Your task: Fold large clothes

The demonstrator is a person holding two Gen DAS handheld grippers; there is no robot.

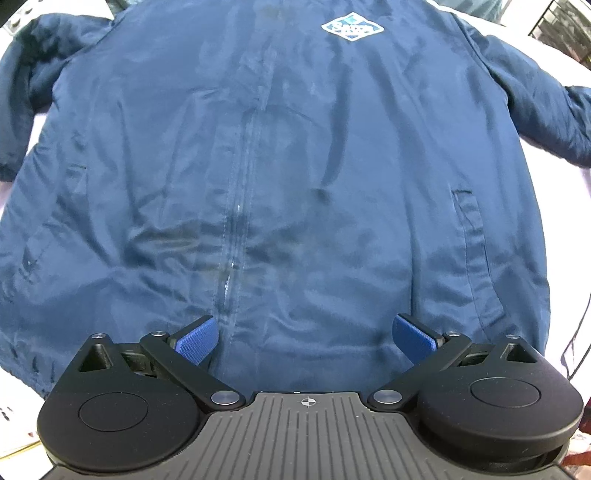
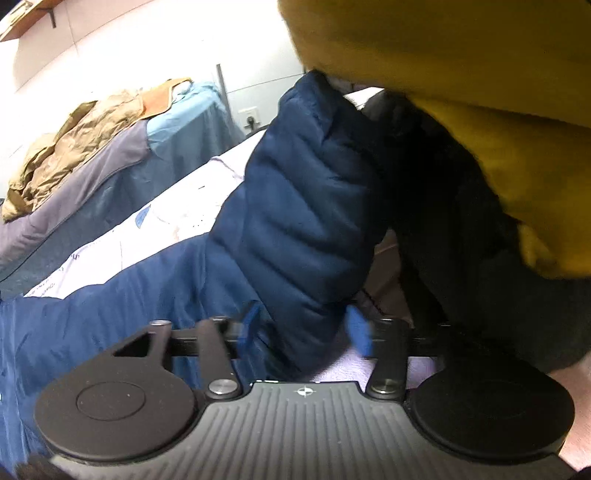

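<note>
The navy zip-up jacket (image 1: 288,177) lies front side up and spread flat on a bed covered by a pale lilac printed sheet (image 1: 565,155). Its zip (image 1: 240,206) is closed and runs down the middle of the body, a diamond-shaped white and light-blue chest logo (image 1: 352,27) sits near the collar end, and a slit pocket (image 1: 469,221) shows on each side panel. Both sleeves angle out from the shoulders toward the sheet's side edges.

The left gripper (image 1: 306,338) points steeply down over the hem end of the jacket. Its jaws are spread wide, the blue ribbed pads (image 1: 195,341) apart on either side of the lower zip, with only flat fabric beneath them and nothing pinched.

In the right wrist view, the jacket's quilted sleeve (image 2: 295,229) is bunched and raised near the side edge of the bed. The right gripper (image 2: 304,332) has this sleeve between its blue pads, one on each side of the padded cuff end; the picture is blurred there, and I cannot tell whether the pads press the fabric or only flank it. Just beyond the sleeve stands a person in a mustard-yellow top (image 2: 461,55) and dark trousers (image 2: 461,221).

Further along the bed a heap of other clothes (image 2: 92,147), tan, grey and light blue, lies near the wall. A wooden shelf (image 2: 26,18) hangs on that wall.
</note>
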